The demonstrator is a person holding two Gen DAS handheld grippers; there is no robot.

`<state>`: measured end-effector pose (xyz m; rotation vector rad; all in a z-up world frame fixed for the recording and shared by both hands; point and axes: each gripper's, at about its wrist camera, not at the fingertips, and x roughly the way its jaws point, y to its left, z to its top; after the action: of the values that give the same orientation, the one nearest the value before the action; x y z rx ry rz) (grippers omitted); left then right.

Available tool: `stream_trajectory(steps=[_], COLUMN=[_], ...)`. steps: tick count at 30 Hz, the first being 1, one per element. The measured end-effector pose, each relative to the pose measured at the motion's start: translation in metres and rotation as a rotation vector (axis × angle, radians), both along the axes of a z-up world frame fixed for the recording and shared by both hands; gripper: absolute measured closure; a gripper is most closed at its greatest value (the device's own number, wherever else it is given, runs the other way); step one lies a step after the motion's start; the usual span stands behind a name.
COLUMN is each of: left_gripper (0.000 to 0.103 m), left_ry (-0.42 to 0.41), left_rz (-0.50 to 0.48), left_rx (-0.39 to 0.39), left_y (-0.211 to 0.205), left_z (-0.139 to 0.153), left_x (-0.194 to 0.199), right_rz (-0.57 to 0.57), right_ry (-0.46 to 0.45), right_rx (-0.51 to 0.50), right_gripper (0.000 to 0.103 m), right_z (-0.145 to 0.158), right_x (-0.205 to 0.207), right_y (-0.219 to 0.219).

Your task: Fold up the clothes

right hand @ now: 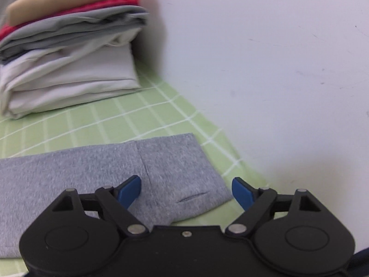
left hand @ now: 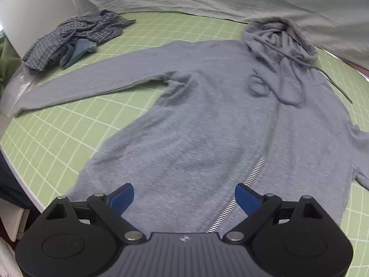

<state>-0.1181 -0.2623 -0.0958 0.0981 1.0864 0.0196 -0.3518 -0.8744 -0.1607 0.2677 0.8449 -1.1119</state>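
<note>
Left gripper (left hand: 184, 198) over hoodie (left hand: 196, 127) — right gripper (right hand: 186, 191) over cuff (right hand: 182, 173); both tilted down, jaws apart

The hoodie (left hand: 207, 124) lies flat on the gridded mat (left hand: 57, 138), its zipper side up. Its hood (left hand: 279, 39) is at the far end. 1 sleeve (left hand: 92, 85) stretches out to the left of the hoodie. Beyond this sleeve lies a crumpled pile of clothes (left hand: 76, 39). In the right wrist view, a stack of folded clothes (right hand: 69, 53) stands on the mat behind the hoodie's sleeve cuff (right hand: 175, 168), next to the wall (right hand: 265, 57).
</note>
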Motion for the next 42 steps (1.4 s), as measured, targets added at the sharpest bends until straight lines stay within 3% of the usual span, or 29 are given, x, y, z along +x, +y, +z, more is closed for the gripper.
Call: stream_trajectory(steps=[7, 11, 15, 20, 25, 29, 35, 36, 38, 39, 42], left_gripper=[0.008, 0.008, 0.008, 0.008, 0.01, 0.013, 0.031, 0.04, 0.059, 0.078, 0.091], left_ry=[-0.04, -0.032, -0.013, 0.013, 0.039, 0.036, 0.022, 0.02, 0.019, 0.03, 0.07], left_rz=[0.08, 0.113, 0.089, -0.005, -0.205, -0.38, -0.458, -0.464, -0.46, -0.447, -0.381], left_rx=[0.015, 0.02, 0.02, -0.098, -0.233, -0.23, -0.245, -0.239, -0.228, -0.241, -0.308], left_y=[0.049, 0.087, 0.123, 0.152, 0.15, 0.138, 0.142, 0.143, 0.147, 0.15, 0.162], left_z=[0.009, 0.002, -0.011, -0.025, -0.035, -0.039, -0.043, -0.043, -0.041, -0.04, -0.039], left_x=[0.009, 0.019, 0.036, 0.057, 0.067, 0.07, 0.07, 0.069, 0.066, 0.065, 0.059], right_rz=[-0.032, 0.008, 0.081, 0.23, 0.356, 0.383, 0.335, 0.337, 0.359, 0.373, 0.409], right_ry=[0.12, 0.055, -0.025, -0.13, -0.215, -0.198, -0.195, -0.194, -0.177, -0.172, -0.169], right_rx=[-0.035, -0.037, 0.039, 0.219, 0.361, 0.381, 0.354, 0.351, 0.34, 0.339, 0.339], right_gripper=[0.017, 0.015, 0.014, 0.014, 0.014, 0.014, 0.018, 0.021, 0.037, 0.043, 0.069], right_z=[0.006, 0.019, 0.027, 0.025, 0.025, 0.018, 0.016, 0.016, 0.018, 0.018, 0.019], right_x=[0.015, 0.027, 0.045, 0.083, 0.119, 0.14, 0.143, 0.143, 0.146, 0.147, 0.151], right_y=[0.024, 0.081, 0.161, 0.279, 0.374, 0.417, 0.429, 0.43, 0.433, 0.436, 0.44])
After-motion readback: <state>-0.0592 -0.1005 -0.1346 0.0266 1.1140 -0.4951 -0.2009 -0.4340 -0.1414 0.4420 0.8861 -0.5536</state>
